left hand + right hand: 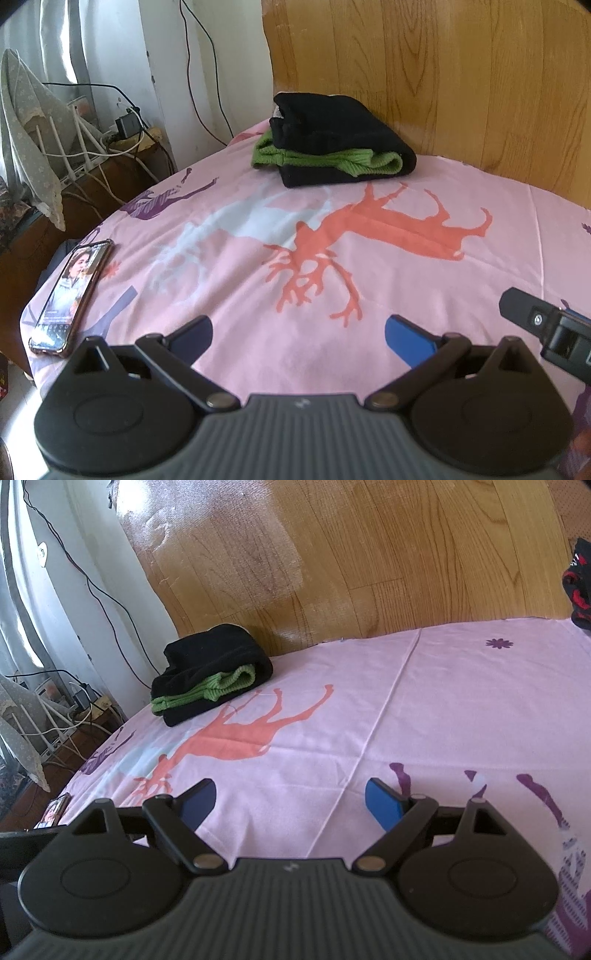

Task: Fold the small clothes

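Note:
A folded pile of black and green clothes [332,147] lies at the far side of the pink deer-print sheet [369,295], against the wooden headboard. The same pile of clothes [210,679] shows at the far left in the right wrist view. My left gripper [299,332] hovers low over the near part of the sheet, open and empty, well short of the pile. My right gripper [290,801] is open too, with only the pink sheet [424,720] between its blue fingers. A black part of the right gripper [546,325] pokes in at the left wrist view's right edge.
A phone [70,291] with a lit screen lies at the sheet's left edge. Beyond that edge are a wooden cabinet with cables and a router [85,147]. The wooden headboard [369,572] bounds the far side. A black and red garment [580,583] shows at the far right.

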A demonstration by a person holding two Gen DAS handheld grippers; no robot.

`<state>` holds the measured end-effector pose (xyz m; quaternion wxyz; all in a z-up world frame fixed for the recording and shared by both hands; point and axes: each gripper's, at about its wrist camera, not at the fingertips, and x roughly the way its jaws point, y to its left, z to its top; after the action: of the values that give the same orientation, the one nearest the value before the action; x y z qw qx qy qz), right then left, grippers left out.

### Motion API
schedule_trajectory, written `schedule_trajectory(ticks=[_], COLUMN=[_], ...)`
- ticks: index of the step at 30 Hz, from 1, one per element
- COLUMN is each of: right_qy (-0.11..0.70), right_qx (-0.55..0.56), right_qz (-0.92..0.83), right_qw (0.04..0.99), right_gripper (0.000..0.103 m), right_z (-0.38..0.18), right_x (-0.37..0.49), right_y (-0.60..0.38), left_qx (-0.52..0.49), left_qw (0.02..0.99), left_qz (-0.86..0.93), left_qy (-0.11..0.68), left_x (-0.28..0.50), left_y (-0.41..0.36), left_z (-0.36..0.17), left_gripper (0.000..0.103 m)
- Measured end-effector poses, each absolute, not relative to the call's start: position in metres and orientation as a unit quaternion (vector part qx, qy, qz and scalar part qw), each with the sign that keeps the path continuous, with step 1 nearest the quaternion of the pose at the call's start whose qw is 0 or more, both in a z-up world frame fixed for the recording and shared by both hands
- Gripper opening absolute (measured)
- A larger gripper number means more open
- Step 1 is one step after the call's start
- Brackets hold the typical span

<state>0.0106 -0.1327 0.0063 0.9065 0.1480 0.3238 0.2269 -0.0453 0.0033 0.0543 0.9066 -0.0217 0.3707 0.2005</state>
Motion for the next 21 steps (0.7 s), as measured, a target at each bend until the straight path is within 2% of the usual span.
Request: schedule_trajectory(ticks=[21], right_qy=[0.324], right_qx=[0.147], right_qz=[0.227], right_qw=[0.907], right_gripper=[0.090], right_z=[0.0066], right_x=[0.0099], right_y=[-0.1316], left_qx=[-0.021], left_qw=[0.902], left_qz=[0.199], left_qy=[0.381], left_x=[-0.0439], left_y=[0.0041], left_z=[0.0484], left_gripper=[0.103])
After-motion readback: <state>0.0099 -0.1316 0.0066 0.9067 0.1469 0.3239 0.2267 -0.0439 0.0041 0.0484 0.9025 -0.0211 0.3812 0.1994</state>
